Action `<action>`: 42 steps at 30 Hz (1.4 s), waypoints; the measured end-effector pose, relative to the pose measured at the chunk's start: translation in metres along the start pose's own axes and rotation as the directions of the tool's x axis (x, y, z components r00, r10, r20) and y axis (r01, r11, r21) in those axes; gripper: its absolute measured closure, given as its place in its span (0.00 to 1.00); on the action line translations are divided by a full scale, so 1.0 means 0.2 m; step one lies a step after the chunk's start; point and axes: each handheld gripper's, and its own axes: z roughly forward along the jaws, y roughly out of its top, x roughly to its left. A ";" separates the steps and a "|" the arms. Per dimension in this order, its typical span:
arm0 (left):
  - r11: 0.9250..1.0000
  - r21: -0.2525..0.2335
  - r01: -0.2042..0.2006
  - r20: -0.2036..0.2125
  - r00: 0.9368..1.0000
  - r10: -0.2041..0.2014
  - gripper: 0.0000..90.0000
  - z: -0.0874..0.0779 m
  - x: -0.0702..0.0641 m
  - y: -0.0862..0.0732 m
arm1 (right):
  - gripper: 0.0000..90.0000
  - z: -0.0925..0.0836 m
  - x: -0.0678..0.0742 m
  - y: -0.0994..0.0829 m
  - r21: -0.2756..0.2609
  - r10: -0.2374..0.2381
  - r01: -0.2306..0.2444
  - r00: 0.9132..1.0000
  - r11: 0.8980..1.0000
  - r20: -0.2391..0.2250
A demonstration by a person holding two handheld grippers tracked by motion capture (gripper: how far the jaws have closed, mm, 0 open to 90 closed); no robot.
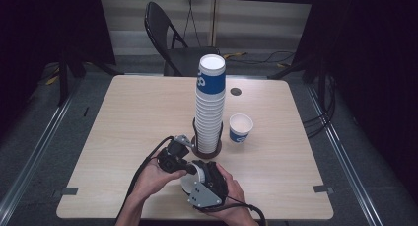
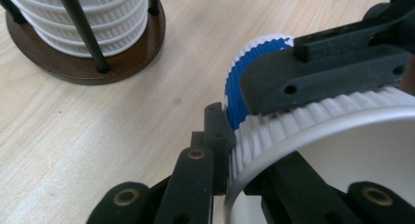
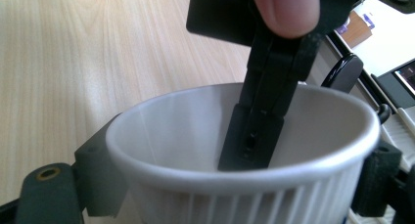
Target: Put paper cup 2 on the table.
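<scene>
A ribbed white paper cup with a blue band is held off the table between both grippers, near the front edge. My left gripper is shut on its rim, with one finger inside the cup and the other outside. My right gripper is shut on the cup's body, its jaws pressed against opposite sides; one of its fingers lies along the ribbed wall. A thumb rests on the left gripper.
A tall stack of matching cups stands in a rod holder on a round brown base just beyond the grippers. A single upright cup sits to its right. A folding chair stands behind the wooden table.
</scene>
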 end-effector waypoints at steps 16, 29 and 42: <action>0.991 -0.137 0.006 -0.028 1.000 -0.010 0.85 -0.03 0.02 -0.07 | 0.21 -0.01 -0.03 -0.01 -0.034 0.101 -0.101 0.995 0.994 0.007; 0.946 -0.324 0.015 -0.080 0.996 -0.043 0.52 -0.05 0.04 -0.16 | 0.21 -0.01 -0.07 -0.06 -0.069 0.245 -0.244 0.969 0.967 0.005; 0.869 -0.495 0.022 -0.110 0.990 -0.088 0.31 -0.06 0.07 -0.22 | 0.21 0.00 -0.12 -0.11 -0.058 0.363 -0.363 0.932 0.930 0.000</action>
